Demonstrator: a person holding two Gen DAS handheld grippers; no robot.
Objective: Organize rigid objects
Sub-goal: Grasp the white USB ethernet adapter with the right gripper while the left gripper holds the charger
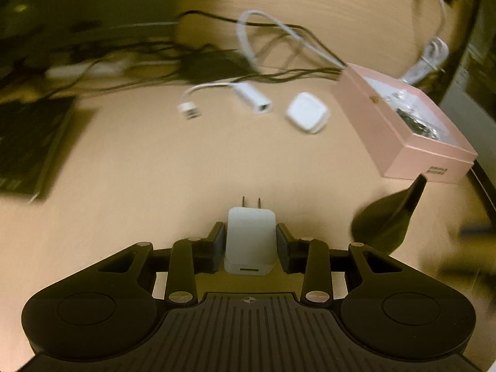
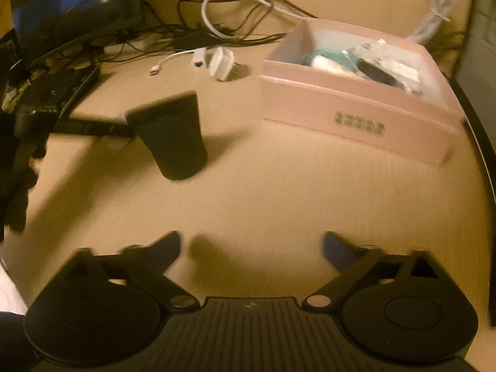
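The left claw [image 1: 250, 241] points steeply down over the worktop [image 1: 139, 170] and grips a white wall charger [image 1: 250, 241] between its pads, the two prongs pointing to the far side. The right claw [image 2: 251, 249] is also tilted down, its jaws wide apart with nothing between them. The charger is boxy, with a port on its near face. Far right stands an open pink box [image 1: 400, 124], a white adapter [image 1: 307, 116] left of it; between is bare wood.

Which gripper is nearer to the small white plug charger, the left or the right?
Left. The left gripper holds the white plug charger between its jaws; the right gripper is open, empty, apart from it.
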